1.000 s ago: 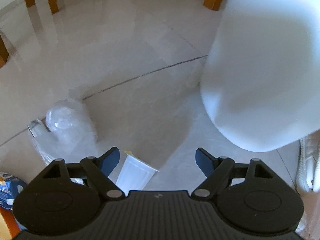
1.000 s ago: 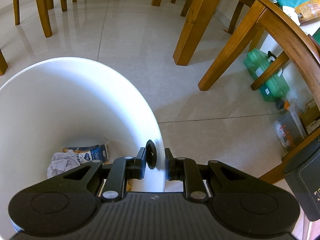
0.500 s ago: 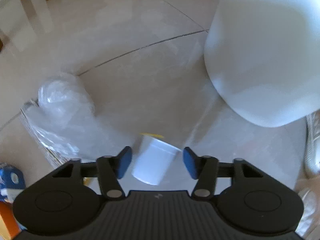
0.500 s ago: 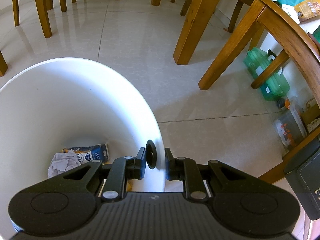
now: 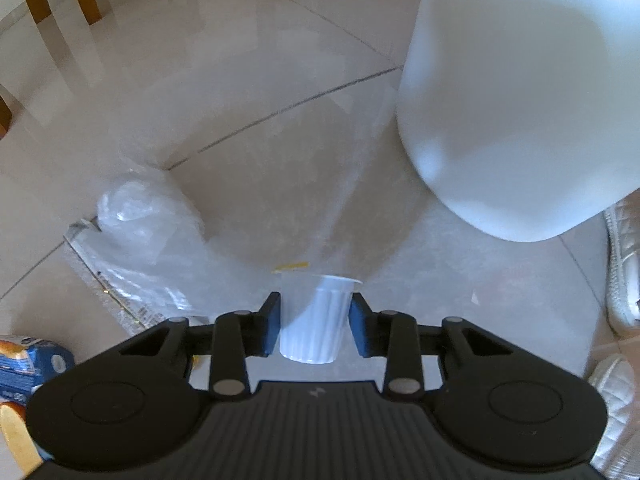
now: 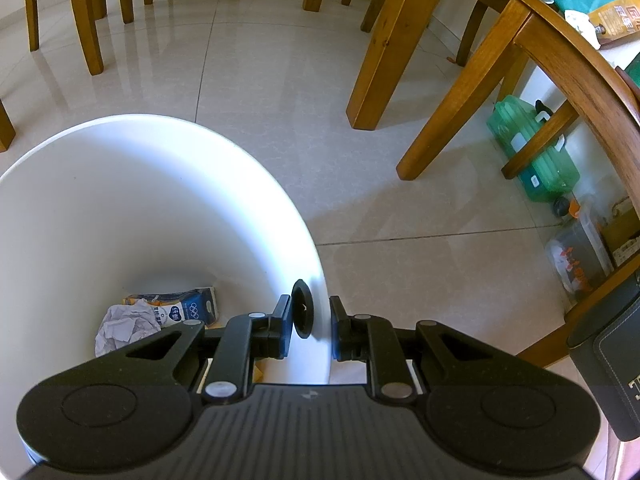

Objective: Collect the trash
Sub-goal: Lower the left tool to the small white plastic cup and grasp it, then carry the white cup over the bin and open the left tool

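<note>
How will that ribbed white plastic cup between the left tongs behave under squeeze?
The ribbed white plastic cup looks thin-walled and empty: probably very light, and likely to dent if the left tongs clamp hard. Its taper narrows toward the base, so it might slip out; ribs may add some grip.

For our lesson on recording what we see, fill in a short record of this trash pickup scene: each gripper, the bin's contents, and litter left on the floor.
left gripper: closed on the white ribbed cup
right gripper: clamped on the rim of the white bin
bin contents: crumpled paper, milk carton
floor litter: clear plastic bag, left of the cup
floor: pale glossy tiles
</note>
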A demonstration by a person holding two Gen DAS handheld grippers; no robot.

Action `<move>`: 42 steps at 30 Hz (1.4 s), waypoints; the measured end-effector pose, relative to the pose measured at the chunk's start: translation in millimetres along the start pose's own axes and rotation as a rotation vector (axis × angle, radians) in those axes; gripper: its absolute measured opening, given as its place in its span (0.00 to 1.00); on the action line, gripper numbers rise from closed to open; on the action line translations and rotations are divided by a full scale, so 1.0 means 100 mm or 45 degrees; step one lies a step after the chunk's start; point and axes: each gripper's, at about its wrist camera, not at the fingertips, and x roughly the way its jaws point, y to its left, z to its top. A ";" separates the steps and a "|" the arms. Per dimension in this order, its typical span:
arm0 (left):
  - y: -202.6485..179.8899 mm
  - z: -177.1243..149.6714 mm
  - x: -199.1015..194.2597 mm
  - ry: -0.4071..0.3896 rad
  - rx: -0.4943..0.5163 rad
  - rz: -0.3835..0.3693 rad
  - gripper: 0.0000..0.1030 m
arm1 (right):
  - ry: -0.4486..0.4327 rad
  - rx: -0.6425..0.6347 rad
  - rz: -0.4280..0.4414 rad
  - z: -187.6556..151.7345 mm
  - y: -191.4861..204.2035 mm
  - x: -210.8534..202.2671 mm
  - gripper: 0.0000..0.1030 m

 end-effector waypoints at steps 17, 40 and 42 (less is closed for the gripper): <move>-0.46 0.69 -1.87 -0.111 0.234 -0.187 0.34 | 0.002 -0.002 -0.007 -0.01 0.00 0.00 0.21; -0.95 1.50 -2.50 -0.406 0.269 -0.273 0.76 | 0.003 0.007 0.003 0.01 0.00 0.00 0.21; -0.88 1.50 -2.50 -0.400 0.248 -0.243 0.76 | 0.004 0.007 0.003 0.01 0.00 0.00 0.21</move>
